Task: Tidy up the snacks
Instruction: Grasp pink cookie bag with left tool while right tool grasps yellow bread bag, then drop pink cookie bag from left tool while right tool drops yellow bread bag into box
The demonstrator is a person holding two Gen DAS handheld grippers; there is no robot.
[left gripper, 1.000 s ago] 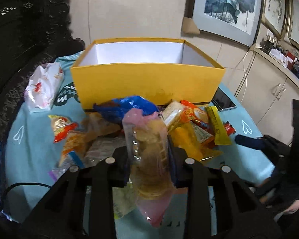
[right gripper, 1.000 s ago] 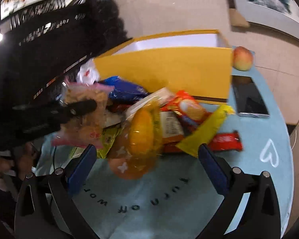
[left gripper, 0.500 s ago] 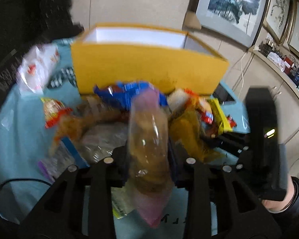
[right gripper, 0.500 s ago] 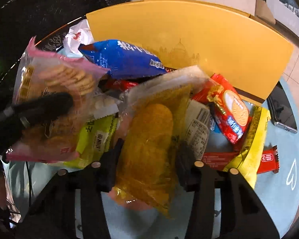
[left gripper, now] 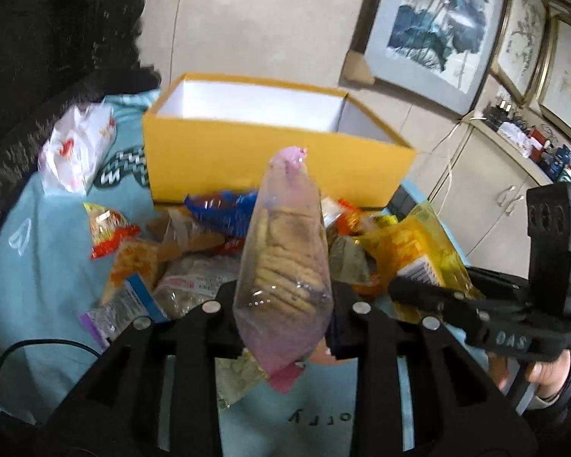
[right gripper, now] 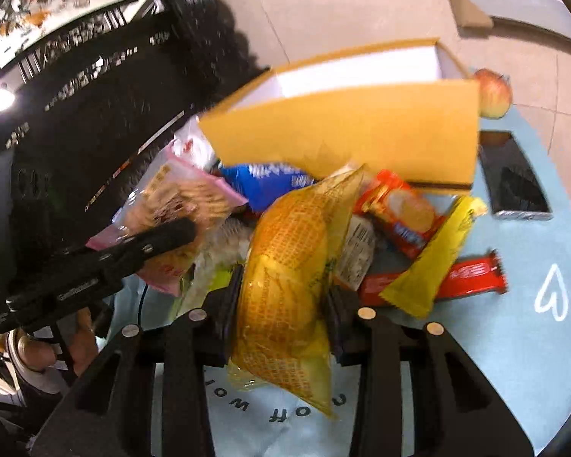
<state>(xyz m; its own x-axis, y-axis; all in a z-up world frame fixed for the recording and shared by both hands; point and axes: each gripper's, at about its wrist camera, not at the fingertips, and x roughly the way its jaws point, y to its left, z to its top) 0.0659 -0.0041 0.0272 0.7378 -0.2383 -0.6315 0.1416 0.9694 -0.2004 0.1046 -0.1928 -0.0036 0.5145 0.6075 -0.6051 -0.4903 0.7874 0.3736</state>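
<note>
Two packets up — our left gripper [left gripper: 283, 306] clamped on the pink biscuit bag [left gripper: 283, 266], right gripper [right gripper: 281, 304] just closed on the yellow packet [right gripper: 289, 278]; yellow box [left gripper: 270, 163] looks bare, pile left.

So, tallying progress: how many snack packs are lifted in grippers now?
2: pink cookie bag in the left gripper; yellow cake pack in the right gripper.
</note>
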